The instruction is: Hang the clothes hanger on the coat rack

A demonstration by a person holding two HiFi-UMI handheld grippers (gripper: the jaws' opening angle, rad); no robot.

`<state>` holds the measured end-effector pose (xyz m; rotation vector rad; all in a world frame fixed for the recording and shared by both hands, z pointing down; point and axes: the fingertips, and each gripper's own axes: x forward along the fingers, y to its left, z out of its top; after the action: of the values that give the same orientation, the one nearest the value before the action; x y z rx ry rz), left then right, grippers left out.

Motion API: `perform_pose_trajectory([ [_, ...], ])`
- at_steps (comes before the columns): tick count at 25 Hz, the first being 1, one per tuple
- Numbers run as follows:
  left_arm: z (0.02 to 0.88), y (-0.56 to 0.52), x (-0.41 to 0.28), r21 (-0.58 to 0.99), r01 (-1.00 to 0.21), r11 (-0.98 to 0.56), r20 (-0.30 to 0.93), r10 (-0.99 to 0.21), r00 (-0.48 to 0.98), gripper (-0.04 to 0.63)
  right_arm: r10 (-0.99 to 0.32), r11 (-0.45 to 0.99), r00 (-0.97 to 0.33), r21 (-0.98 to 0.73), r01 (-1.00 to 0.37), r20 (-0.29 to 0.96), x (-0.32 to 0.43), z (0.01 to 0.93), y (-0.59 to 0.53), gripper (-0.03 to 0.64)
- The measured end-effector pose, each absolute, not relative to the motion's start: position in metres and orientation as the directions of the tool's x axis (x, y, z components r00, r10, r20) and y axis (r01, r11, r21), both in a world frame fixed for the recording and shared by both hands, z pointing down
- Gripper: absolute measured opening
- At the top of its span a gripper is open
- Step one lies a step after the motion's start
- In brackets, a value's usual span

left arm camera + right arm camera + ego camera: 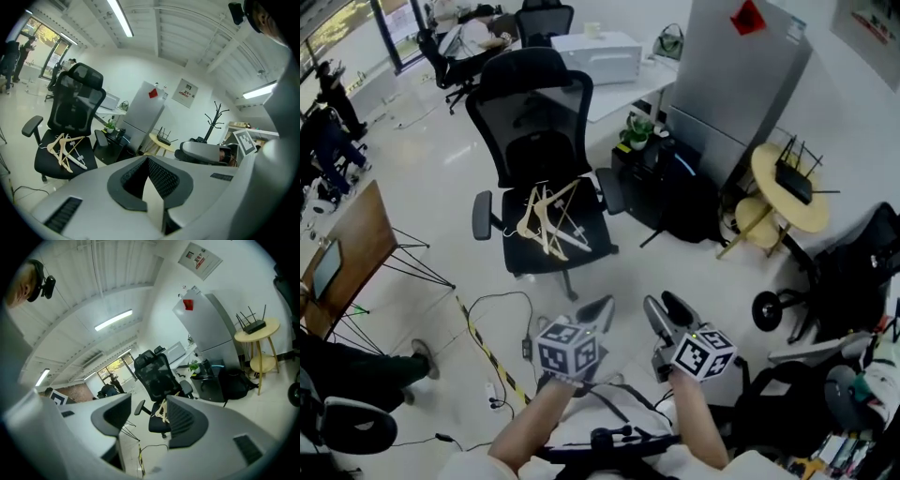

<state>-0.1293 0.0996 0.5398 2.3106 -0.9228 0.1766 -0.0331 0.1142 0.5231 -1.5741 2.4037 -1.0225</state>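
Left gripper (595, 307) is sitting clenched: in the left gripper view its jaw tips are meeting and nothing is between the pads. Right gripper (664, 307) is standing released, jaws wide apart and gripping nothing. In the right gripper view the office chair (157, 380) is just showing through the gap, well beyond the tips.

Both grippers are hovering side by side over the floor, pointing towards the chair and well short of its front edge.

Wooden clothes hangers (551, 220) are lying in a loose pile on the chair seat (520, 262), roughly mid-seat. Their hooks are pointing to the seat's left edge in the head view. I cannot tell the exact count because they are overlapping.

Coat rack (216, 115) is showing only in the left gripper view: black, upright, against the far wall. It is well apart from the chair, past the grey cabinet (143, 117) and the round yellow table (164, 140). A router (794, 178) is sitting on that table.
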Motion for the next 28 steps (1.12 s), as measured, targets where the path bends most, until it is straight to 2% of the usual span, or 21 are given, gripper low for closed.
perform_pose_trajectory([
  [8,0.548,0.043,-0.193,0.531,-0.699,-0.479,0.335,-0.639,0.693,-0.008,-0.804,0.292,-0.512,-0.548,-0.784,0.304,-0.094,0.535,0.055,0.275],
  [28,0.609,-0.125,-0.336,0.572,-0.750,-0.330,0.402,-0.685,0.608,-0.008,-0.678,0.331,-0.554,-0.472,-0.817,0.483,-0.236,0.616,-0.134,0.279],
])
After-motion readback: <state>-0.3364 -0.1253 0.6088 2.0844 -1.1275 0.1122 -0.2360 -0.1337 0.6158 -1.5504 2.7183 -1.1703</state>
